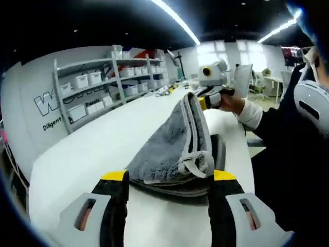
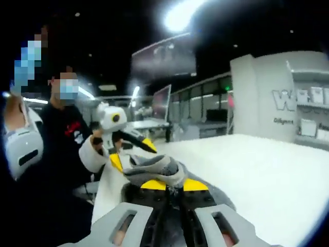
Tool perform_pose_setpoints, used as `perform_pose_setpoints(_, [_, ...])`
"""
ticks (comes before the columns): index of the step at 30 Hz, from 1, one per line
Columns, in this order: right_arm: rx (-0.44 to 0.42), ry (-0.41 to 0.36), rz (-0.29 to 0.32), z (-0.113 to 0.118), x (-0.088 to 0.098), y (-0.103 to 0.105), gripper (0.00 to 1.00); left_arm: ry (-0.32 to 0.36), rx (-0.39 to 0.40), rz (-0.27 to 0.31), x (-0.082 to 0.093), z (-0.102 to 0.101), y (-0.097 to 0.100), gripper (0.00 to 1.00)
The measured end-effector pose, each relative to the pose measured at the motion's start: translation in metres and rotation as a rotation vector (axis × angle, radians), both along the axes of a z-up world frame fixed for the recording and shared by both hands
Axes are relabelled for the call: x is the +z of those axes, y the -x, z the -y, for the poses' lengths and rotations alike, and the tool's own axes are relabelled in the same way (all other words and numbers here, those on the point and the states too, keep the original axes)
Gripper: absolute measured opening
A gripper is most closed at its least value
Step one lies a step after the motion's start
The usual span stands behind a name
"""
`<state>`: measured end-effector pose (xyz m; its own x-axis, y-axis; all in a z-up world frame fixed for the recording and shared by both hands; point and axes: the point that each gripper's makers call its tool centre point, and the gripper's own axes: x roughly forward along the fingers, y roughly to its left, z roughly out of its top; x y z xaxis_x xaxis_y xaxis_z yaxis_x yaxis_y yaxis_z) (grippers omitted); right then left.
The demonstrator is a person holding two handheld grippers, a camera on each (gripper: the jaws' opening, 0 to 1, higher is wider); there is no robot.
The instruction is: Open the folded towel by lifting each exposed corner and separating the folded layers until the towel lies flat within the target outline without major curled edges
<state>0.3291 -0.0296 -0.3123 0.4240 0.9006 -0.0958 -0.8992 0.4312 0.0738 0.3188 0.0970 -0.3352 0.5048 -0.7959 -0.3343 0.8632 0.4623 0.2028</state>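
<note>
Towel [image 1: 172, 146] is off the counter [image 1: 82, 154], stretched in the air btwn my two claws, layers bunched and folded. So the unfolding's barely begun, I'd say: corners gripped, nothing spread flat. No target outline that I can make out on the white top.

Left claw [image 1: 168, 177] has its jaws either side of the near corner w/ the loop tag; prob clamped but jaws look wide, can't tell. Right claw [image 2: 167, 185] is clenched on the opposite corner, gray cloth pinched at the yellow tips.

Left to do: separate layers, lay it down, smooth curled edges.

Shelves [image 1: 103, 85] behind hold white bins [image 1: 81, 81]; contents not visible
</note>
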Motion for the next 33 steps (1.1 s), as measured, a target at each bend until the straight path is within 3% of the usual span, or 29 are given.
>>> perform_pose_setpoints(3, [-0.014, -0.059, -0.088, 0.002, 0.003, -0.006, 0.01, 0.003, -0.020, 0.005, -0.003, 0.003, -0.001, 0.71])
perform_pose_setpoints(6, [-0.014, -0.075, -0.121, 0.003, 0.006, -0.010, 0.01, -0.025, -0.018, 0.132, 0.002, 0.006, -0.010, 0.72])
perform_pose_setpoints(8, [-0.015, -0.098, -0.189, 0.002, 0.006, -0.011, 0.01, -0.036, 0.001, 0.233, 0.010, 0.008, -0.018, 0.71])
perform_pose_setpoints(9, [-0.016, -0.104, -0.214, 0.002, 0.006, -0.014, 0.01, -0.029, -0.007, 0.252, 0.011, 0.011, -0.019, 0.71])
perform_pose_setpoints(15, [-0.008, -0.114, -0.284, -0.001, 0.006, -0.022, 0.00, 0.017, -0.008, 0.227, 0.008, 0.017, -0.026, 0.65])
perform_pose_setpoints(18, [-0.003, -0.111, -0.308, -0.002, 0.007, -0.027, 0.00, 0.069, -0.045, 0.190, 0.010, 0.024, -0.024, 0.51])
perform_pose_setpoints(23, [0.013, -0.106, -0.334, 0.000, 0.011, -0.034, 0.01, 0.075, -0.061, 0.148, 0.009, 0.026, -0.030, 0.32])
perform_pose_setpoints(25, [0.015, -0.097, -0.314, -0.001, 0.014, -0.036, 0.01, 0.105, -0.096, 0.131, 0.012, 0.028, -0.030, 0.23])
perform_pose_setpoints(33, [0.028, -0.067, -0.271, 0.002, 0.017, -0.043, 0.01, 0.150, -0.095, 0.099, 0.017, 0.025, -0.039, 0.13])
